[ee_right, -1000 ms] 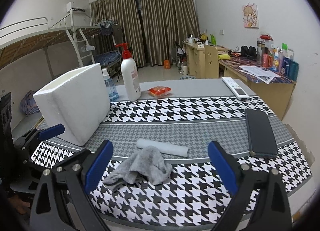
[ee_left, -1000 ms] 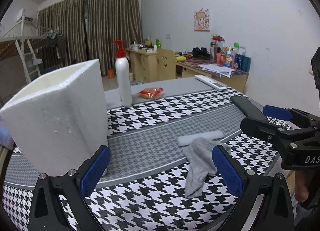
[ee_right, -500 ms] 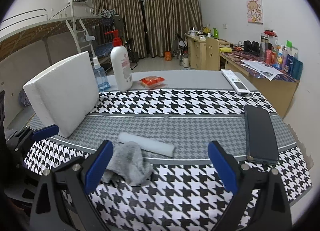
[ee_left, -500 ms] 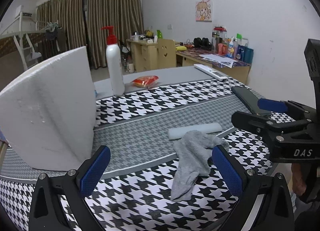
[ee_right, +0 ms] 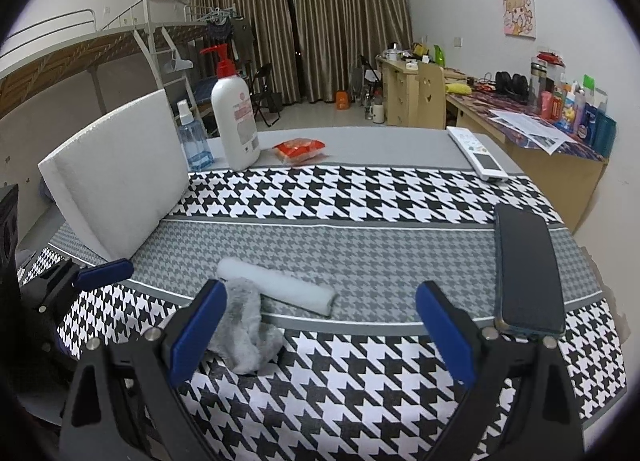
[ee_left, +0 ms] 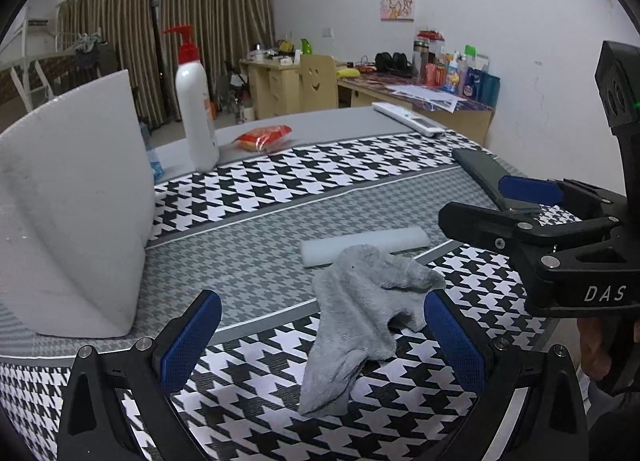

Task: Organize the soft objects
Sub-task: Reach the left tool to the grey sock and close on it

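Observation:
A crumpled grey sock [ee_left: 360, 313] lies on the houndstooth tablecloth [ee_left: 320, 181], touching a white foam strip [ee_left: 364, 247] just behind it. A white foam box [ee_left: 72, 205] stands at the left. My left gripper [ee_left: 320, 341] is open and empty, hovering just in front of the sock. My right gripper [ee_right: 320, 325] is open and empty; the sock [ee_right: 246, 331] sits by its left finger, the foam strip [ee_right: 276, 285] beyond. The right gripper also shows at the right of the left wrist view [ee_left: 532, 213]. The foam box [ee_right: 116, 177] stands at the left of the right wrist view.
A black phone [ee_right: 526, 269] lies at the right, a white remote [ee_right: 476, 153] behind it. A white pump bottle [ee_right: 236, 117], a blue spray bottle [ee_right: 192, 141] and a red snack packet [ee_right: 300, 149] stand at the back. The table edge is close in front.
Both grippers have shifted to the right along the table's front edge. The sock now sits further left in both views. Both stay open.

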A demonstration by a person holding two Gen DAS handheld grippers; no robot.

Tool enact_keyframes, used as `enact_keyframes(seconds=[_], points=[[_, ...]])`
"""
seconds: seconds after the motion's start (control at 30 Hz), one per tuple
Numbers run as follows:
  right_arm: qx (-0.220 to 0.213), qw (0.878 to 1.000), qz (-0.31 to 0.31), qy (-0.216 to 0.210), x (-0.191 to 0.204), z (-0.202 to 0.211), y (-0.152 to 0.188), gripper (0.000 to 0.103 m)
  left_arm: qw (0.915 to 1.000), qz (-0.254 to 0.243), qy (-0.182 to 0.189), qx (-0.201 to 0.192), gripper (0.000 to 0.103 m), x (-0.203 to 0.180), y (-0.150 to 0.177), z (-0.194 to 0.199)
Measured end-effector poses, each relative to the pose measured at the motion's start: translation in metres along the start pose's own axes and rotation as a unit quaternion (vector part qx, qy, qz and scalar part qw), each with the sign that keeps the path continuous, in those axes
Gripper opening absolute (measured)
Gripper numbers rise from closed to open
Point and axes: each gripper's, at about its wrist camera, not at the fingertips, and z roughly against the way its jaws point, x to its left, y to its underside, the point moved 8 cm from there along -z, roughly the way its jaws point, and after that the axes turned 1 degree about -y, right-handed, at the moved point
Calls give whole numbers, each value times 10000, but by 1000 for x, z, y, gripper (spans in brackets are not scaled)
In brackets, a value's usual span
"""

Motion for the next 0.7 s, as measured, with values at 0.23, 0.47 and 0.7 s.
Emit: enact_keyframes(seconds=[0.23, 0.47, 0.7], points=[[118, 9999, 18, -73, 0, -7, 1, 98, 9993, -80, -10, 360, 81, -5, 7, -16], [132, 9999, 49, -99, 1, -9, 0, 98, 9976, -159, 122, 661, 53, -10, 15, -25], [188, 9997, 91, -115, 3, -13, 0, 98, 9959, -182, 471, 755, 27, -18, 18, -26]])
